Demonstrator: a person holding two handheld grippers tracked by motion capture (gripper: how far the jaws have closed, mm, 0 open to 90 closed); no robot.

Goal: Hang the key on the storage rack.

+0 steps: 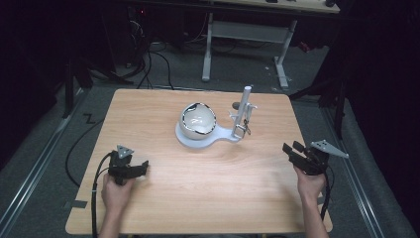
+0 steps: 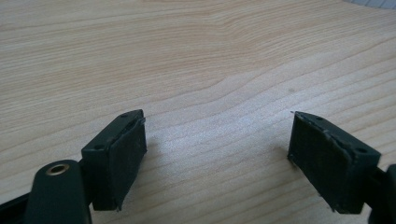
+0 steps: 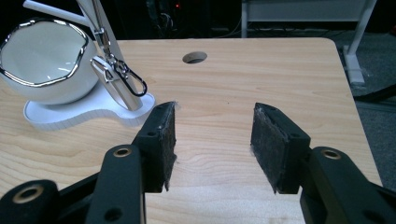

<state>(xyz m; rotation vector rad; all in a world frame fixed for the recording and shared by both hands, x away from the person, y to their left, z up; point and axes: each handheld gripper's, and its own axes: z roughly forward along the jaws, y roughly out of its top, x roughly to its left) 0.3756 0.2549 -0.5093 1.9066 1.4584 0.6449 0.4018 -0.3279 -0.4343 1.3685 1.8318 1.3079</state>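
The high view looks forward and down from above the near edge, taking in the whole wooden table (image 1: pixel 148 208) with floor around it. The left gripper view sits close over the tabletop (image 2: pixel 196 60), angled down at bare wood grain. The right gripper view looks low across the table toward its far edge; the white bowl (image 3: pixel 44 56) at its upper left sits mid-frame (image 1: pixel 198 120) in the high view

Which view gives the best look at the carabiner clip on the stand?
The right gripper view: the carabiner clip hangs large and sharp beside the white bowl. In the high view it is a tiny blur. The left gripper view faces bare tabletop.
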